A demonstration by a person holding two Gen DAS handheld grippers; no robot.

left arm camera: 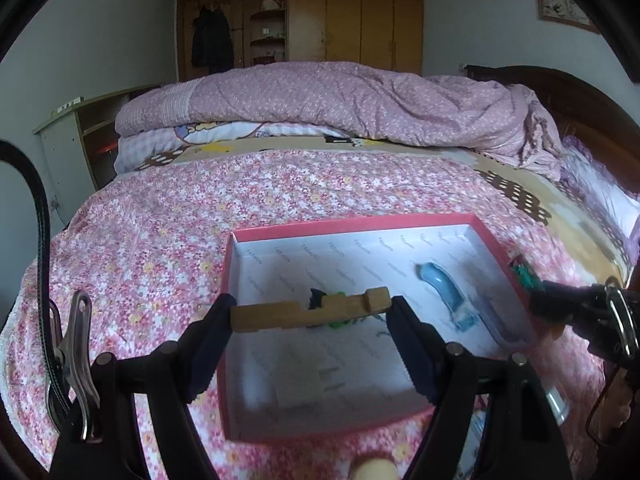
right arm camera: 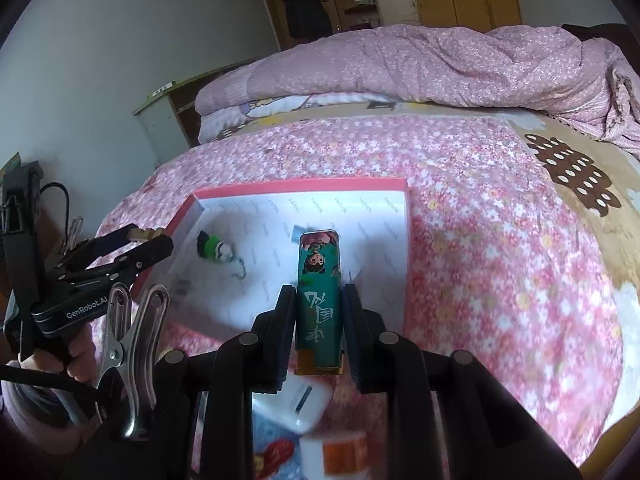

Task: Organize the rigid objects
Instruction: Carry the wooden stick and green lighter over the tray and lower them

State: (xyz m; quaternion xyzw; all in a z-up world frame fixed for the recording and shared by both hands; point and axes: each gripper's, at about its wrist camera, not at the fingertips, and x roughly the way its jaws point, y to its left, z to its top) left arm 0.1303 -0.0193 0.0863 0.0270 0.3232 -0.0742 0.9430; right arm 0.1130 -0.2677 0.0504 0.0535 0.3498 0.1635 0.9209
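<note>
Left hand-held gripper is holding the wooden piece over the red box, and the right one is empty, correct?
Not quite. The right hand-held gripper is shut on a green lighter, as the right wrist view shows. The left hand-held gripper does hold the wooden piece over the red box.

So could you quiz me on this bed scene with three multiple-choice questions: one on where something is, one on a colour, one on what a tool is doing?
1. Where does the blue curved object lie?
A. inside the box
B. on the folded quilt
C. on the floor

2. What colour is the outside of the box?
A. yellow
B. red-pink
C. black

3. What is the right tool doing?
A. hanging open and empty
B. clamping a green printed tin
C. clamping a spoon

Answers: 1 A, it rests on the box's white floor. 2 B, the rim shows it. 3 B, the green printed tin sits squeezed between its fingers.
</note>
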